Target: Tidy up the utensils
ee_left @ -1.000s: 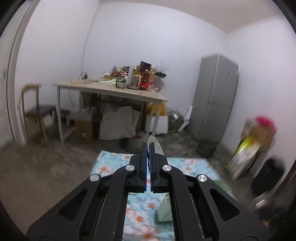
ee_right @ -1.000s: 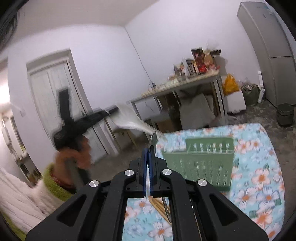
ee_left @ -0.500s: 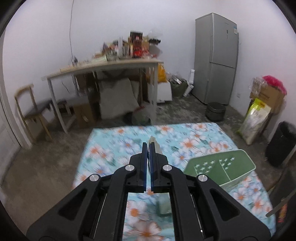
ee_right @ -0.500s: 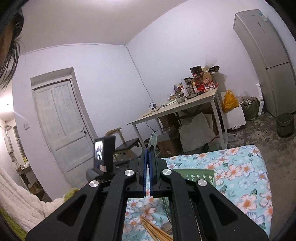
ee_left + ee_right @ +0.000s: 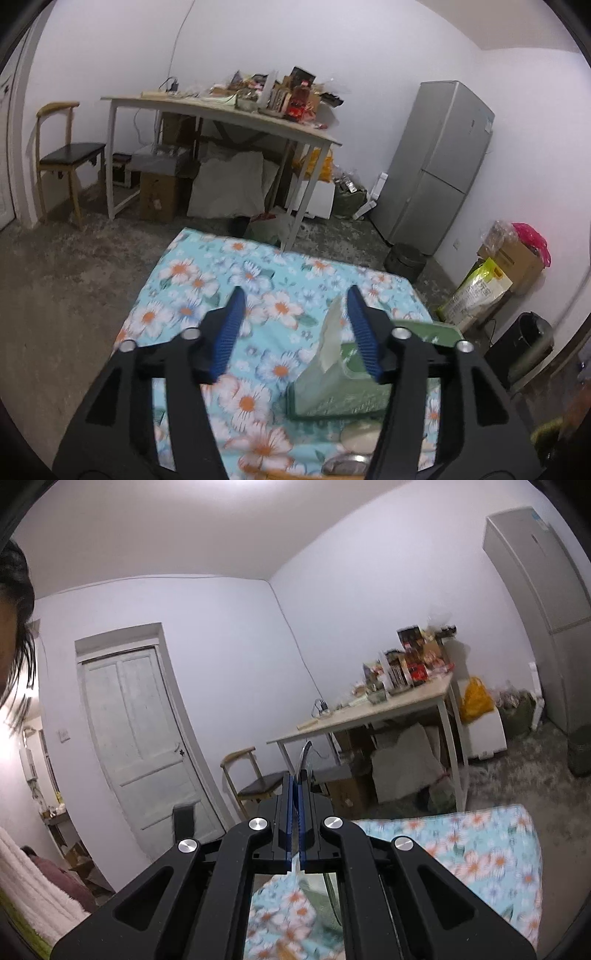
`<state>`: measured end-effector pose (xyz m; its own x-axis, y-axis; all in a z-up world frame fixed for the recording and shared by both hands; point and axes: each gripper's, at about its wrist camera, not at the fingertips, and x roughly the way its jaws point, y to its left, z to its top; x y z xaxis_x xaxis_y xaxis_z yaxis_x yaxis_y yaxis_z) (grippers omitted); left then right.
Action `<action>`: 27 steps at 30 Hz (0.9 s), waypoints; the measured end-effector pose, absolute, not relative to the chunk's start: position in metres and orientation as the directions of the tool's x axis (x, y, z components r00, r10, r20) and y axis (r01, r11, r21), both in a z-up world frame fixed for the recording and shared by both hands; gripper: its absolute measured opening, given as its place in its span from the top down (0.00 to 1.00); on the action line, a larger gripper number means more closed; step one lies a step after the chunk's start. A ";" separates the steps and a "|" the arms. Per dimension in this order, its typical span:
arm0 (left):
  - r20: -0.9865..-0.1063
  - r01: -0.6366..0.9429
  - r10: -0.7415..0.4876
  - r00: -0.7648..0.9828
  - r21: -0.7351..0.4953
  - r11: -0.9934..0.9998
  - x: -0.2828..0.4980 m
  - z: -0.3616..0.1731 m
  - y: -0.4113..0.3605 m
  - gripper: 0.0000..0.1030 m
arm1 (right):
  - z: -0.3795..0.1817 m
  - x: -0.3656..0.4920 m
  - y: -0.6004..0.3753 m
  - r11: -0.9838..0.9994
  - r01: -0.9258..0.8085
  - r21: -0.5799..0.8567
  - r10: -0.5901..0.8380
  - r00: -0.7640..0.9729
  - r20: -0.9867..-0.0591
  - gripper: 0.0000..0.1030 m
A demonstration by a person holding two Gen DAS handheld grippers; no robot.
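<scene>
In the left wrist view my left gripper (image 5: 295,291) hangs over the flowered cloth (image 5: 207,280). Its jaws are opening, and only cloth shows between the blue pads (image 5: 229,328). A pale spoon (image 5: 330,332) stands on end at the near end of the green basket (image 5: 436,332), just inside the right pad and free of it. My right gripper (image 5: 295,775) is held level and shut on a thin metal utensil (image 5: 304,751), seen edge-on and poking past the fingertips. Another pale spoon bowl (image 5: 360,435) and a metal piece (image 5: 347,461) lie low on the cloth.
Beyond the cloth stand a cluttered wooden table (image 5: 221,110), a chair (image 5: 70,155), a grey fridge (image 5: 436,166) and a black bin (image 5: 532,339). In the right wrist view a closed door (image 5: 136,738) is on the left, with a person's hair (image 5: 14,590) at the edge.
The left jaws went from shut on the pale spoon to apart, and that gripper sank toward the cloth beside the basket. The right gripper rose and swung away; the basket left its view.
</scene>
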<state>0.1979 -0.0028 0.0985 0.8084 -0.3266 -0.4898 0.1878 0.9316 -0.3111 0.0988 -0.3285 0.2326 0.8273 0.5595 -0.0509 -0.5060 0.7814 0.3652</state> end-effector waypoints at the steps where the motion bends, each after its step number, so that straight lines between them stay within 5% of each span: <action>1: -0.503 0.186 -0.331 0.798 -0.317 0.930 0.195 0.095 0.000 0.38 | 0.236 0.105 -0.328 0.789 -0.505 0.351 0.554 0.831 -0.048 0.98; 13: -0.676 0.152 -0.299 0.673 -0.269 0.951 0.165 0.030 -0.005 0.21 | 0.182 0.178 -0.318 0.861 -0.434 0.264 0.486 0.854 -0.183 0.97; 20: -0.696 0.162 -0.388 0.604 -0.370 0.915 0.158 0.006 -0.021 0.09 | 0.125 0.189 -0.302 0.902 -0.383 0.200 0.432 0.821 -0.372 0.94; 23: -0.709 0.153 -0.416 0.570 -0.406 0.901 0.159 -0.005 -0.025 0.08 | 0.134 0.171 -0.310 0.905 -0.367 0.213 0.421 0.844 -0.334 0.63; 27: -0.713 0.137 -0.424 0.558 -0.425 0.895 0.159 -0.010 -0.024 0.08 | 0.154 0.141 -0.322 0.904 -0.354 0.239 0.411 0.874 -0.260 0.58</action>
